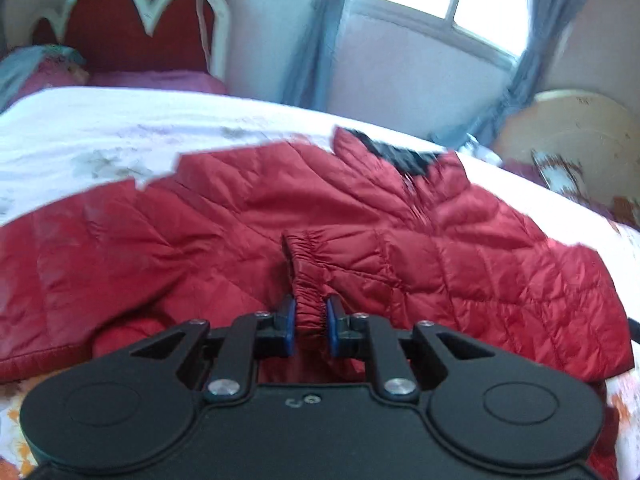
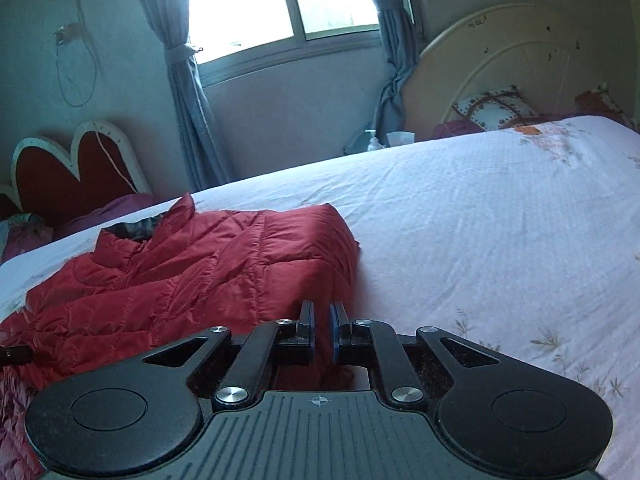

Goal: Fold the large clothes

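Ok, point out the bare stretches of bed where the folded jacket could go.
Widest bare patch: the white bedspread right of the red jacket, reaching the round cream headboard. A narrower strip lies between the jacket's collar and the red scalloped headboard. Crowded: around the left tool, which pinches the elastic cuff.
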`<act>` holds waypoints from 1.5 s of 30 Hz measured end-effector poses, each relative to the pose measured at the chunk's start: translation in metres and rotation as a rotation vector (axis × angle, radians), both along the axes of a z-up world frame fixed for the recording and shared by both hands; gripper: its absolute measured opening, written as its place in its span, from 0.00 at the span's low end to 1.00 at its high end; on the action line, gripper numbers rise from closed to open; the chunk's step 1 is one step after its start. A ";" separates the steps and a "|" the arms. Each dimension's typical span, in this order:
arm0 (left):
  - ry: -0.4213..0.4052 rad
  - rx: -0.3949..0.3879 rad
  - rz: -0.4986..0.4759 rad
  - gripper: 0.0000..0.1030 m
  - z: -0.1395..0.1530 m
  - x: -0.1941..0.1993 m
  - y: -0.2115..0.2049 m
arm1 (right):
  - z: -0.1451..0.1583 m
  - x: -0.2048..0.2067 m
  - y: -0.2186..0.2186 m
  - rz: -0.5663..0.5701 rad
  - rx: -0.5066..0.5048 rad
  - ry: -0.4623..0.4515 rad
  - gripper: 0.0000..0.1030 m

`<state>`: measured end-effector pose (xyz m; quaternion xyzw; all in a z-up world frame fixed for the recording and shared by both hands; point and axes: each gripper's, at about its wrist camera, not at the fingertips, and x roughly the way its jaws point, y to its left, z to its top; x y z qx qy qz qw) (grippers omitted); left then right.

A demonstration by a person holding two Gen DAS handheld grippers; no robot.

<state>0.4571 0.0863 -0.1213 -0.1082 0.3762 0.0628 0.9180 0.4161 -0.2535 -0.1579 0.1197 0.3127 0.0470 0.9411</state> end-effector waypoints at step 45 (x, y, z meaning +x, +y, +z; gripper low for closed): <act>0.029 0.175 0.081 0.93 0.005 -0.055 0.004 | 0.002 0.002 0.033 0.225 -0.108 0.078 0.75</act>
